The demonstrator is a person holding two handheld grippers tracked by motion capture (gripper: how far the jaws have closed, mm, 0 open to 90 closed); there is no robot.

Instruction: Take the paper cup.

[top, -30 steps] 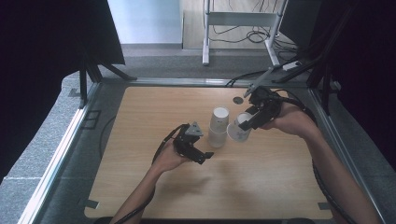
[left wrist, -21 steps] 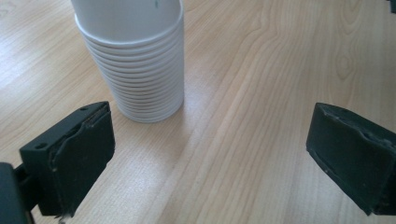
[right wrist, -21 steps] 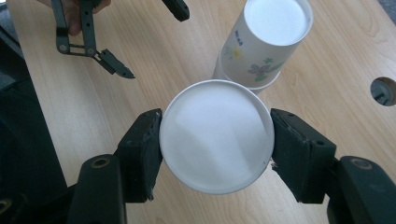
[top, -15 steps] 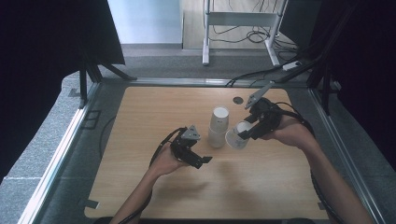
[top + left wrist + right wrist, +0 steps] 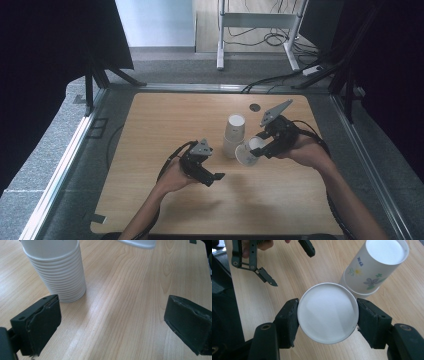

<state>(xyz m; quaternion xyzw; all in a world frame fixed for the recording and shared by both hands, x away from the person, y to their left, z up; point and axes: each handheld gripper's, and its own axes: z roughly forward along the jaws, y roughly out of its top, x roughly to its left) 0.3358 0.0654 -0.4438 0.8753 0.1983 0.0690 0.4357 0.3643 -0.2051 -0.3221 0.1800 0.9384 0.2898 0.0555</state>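
Observation:
A stack of upturned white paper cups (image 5: pixel 233 131) with flower prints stands near the middle of the wooden table (image 5: pixel 165 125). My right gripper (image 5: pixel 260 146) is shut on a single white paper cup (image 5: pixel 247 153), held tilted just right of the stack's base. In the right gripper view the pads press on both sides of that cup (image 5: pixel 327 312), with the stack (image 5: pixel 374 265) behind it. My left gripper (image 5: pixel 211 176) rests open on the table, near and left of the stack. Its jaws (image 5: pixel 110 322) hold nothing, and the stack's ribbed rims (image 5: pixel 58 277) lie just ahead.
A small dark round spot (image 5: pixel 255 106) marks the table behind the stack. A metal frame (image 5: pixel 65 165) edges the table, with grey floor beyond. Cables and a stand's legs (image 5: pixel 260 30) lie past the far edge. My left gripper (image 5: pixel 287 262) faces the right gripper's camera.
My right gripper has sunk with the single cup, toward the table and slightly to the left, close by the stack's base. The left gripper has barely moved.

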